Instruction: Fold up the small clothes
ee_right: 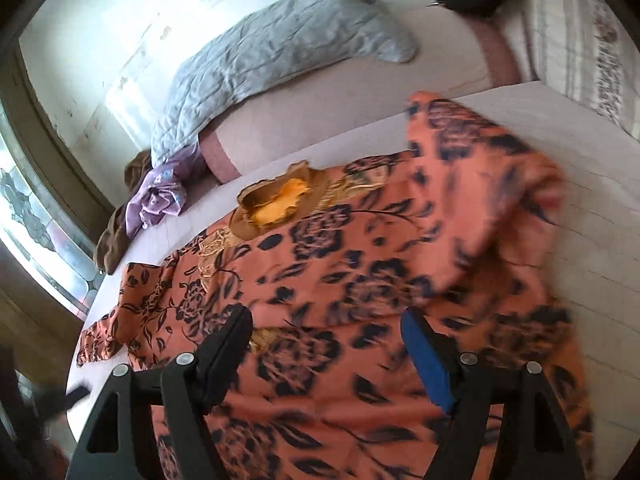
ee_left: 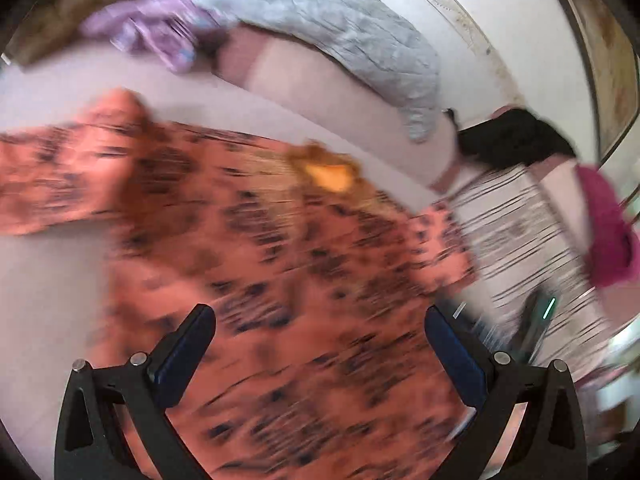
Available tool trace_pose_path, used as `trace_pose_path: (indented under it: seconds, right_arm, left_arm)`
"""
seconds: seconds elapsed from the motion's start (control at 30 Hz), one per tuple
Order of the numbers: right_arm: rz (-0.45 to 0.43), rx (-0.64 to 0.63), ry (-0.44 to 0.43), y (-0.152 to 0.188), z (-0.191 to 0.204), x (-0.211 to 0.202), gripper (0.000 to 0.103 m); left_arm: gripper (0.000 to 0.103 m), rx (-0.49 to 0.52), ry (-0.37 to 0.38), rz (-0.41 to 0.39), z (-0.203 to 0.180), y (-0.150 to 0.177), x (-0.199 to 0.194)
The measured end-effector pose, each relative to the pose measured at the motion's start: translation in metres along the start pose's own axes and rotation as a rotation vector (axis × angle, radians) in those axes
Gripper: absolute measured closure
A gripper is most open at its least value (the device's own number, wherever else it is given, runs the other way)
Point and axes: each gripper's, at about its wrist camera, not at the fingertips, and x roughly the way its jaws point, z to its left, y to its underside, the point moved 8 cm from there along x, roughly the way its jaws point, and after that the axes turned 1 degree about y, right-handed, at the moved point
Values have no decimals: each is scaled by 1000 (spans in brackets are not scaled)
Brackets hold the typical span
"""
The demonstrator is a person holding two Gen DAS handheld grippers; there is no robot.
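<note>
A: Where is the dress (ee_right: 360,280)?

B: It lies spread out on the bed (ee_right: 592,216). It is orange with dark flowers. Its yellow neck (ee_right: 280,200) points toward the pillows.

A: What about the left gripper (ee_left: 320,320)?

B: Its jaws are wide apart. Nothing is between them. It hangs over the dress, and I cannot tell if it touches the cloth. That view is very blurry.

A: And the right gripper (ee_right: 326,320)?

B: Its jaws are wide apart too, and they hold nothing. It is also over the dress, near the bottom of the picture. One finger (ee_right: 428,364) has a blue pad.

A: Are the sleeves flat?

B: In the right view, one sleeve (ee_right: 120,320) lies out to the left near the edge of the bed. The other sleeve (ee_right: 480,184) is folded up in a lump on the right side.

A: What else is on the bed?

B: A grey pillow (ee_right: 272,56) lies on top of a long pink pillow (ee_right: 320,120) by the wall. Just beside them sits a purple cloth (ee_right: 156,200) on top of a brown cloth (ee_right: 112,244). A black thing (ee_left: 516,140) sits at the far end of the pink pillow. A striped cloth (ee_left: 520,232) is next to the dress, and a dark pink cloth (ee_left: 608,232) is past that.
</note>
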Motion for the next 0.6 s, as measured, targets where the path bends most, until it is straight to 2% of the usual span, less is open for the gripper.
trace_pose_path:
  seconds: [0.07,0.1,0.17,0.27,0.33,0.37,0.4,0.43,0.47,0.5,0.53,0.6]
  right_arm:
    - [5,16,-12,15,-19,-10,24]
    - [8,22,-16,19,-16,-5,24]
    - [11,38,-28,32,-18,-3,24]
    - [13,65,-51,52,-1,22,24]
    - [11,81,-59,61,9,33,24]
    - [11,92,-69,64,8,34,24]
    - [11,96,-77,65,6,33,24]
    - [9,98,-82,67,5,33,24]
    - [8,99,-90,69,5,33,24]
    - [5,100,-96,70,5,33,24]
    - [2,102,-99,70,5,32,24]
    - [5,102,-95,70,7,34,24]
  left_arm:
    - [0,-45,61,37,-10,-17,29]
    - [1,-72,79,58,-13,-25,45]
    - [5,-111,76,105,-11,-31,78]
    - [19,-183,26,190,0,-27,122]
    - [21,-208,-22,207,9,-21,134]
    - [21,-207,-22,198,10,-21,137]
    - [28,-197,-32,189,9,-21,137]
    - [42,-184,-51,192,10,-20,140]
    - [85,-171,-68,216,12,-18,145]
    - [89,-180,-79,264,15,-15,152]
    - [90,-182,-93,271,16,-14,156]
    - [90,-109,-144,209,7,-24,146]
